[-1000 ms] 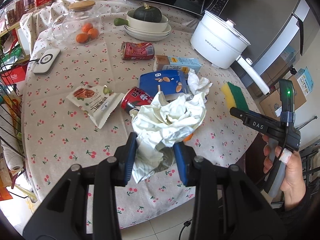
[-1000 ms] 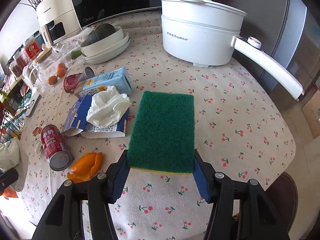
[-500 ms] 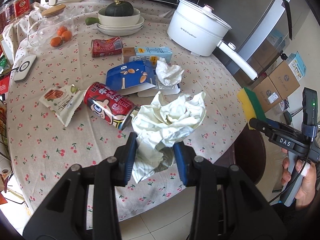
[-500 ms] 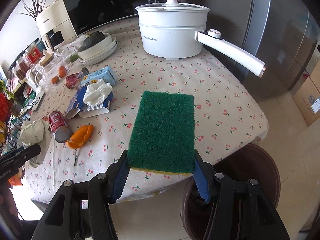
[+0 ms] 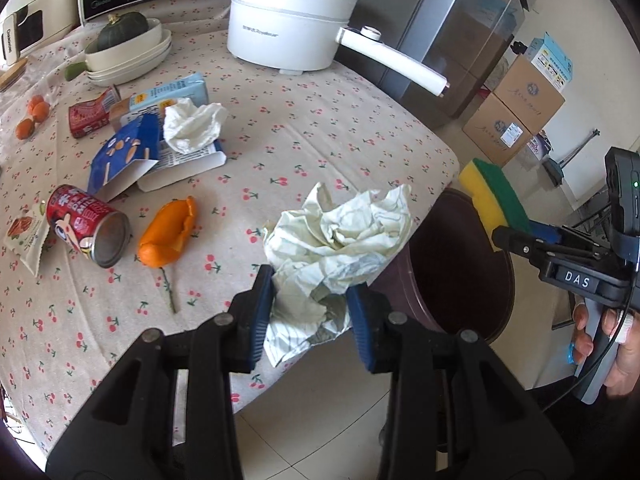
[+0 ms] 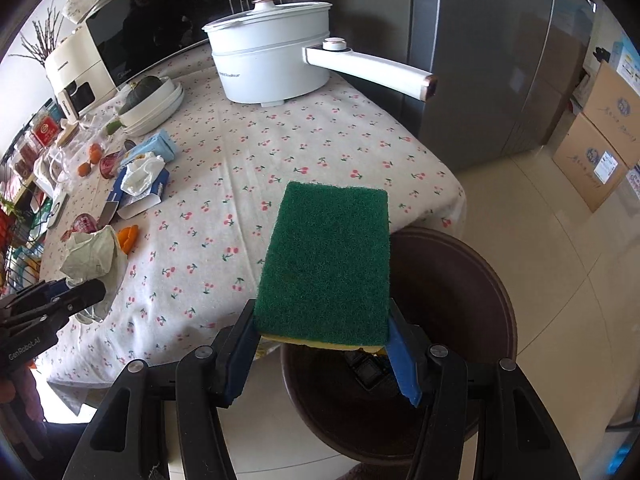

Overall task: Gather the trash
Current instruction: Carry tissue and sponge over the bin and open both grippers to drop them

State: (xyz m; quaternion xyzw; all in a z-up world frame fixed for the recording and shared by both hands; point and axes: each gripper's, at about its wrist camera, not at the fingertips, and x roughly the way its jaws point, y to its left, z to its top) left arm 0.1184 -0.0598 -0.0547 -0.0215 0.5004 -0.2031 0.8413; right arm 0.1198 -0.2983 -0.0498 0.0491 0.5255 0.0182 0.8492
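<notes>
My left gripper is shut on a crumpled pale paper wad, held over the table's near edge beside a dark brown trash bin on the floor. My right gripper is shut on a green and yellow sponge, which hangs over the same bin. The sponge and the right gripper also show at the right of the left wrist view. On the cherry-print tablecloth lie a red can, an orange peel, a blue box and a white tissue.
A white electric pot with a long handle stands at the table's back. Bowls with a squash, a second can, a milk carton and a snack packet are at the left. Cardboard boxes stand on the tiled floor by the fridge.
Both grippers have swung right, away from the table's middle to its edge, bringing the brown bin into view. The sponge now hangs over the bin; both grips are unchanged.
</notes>
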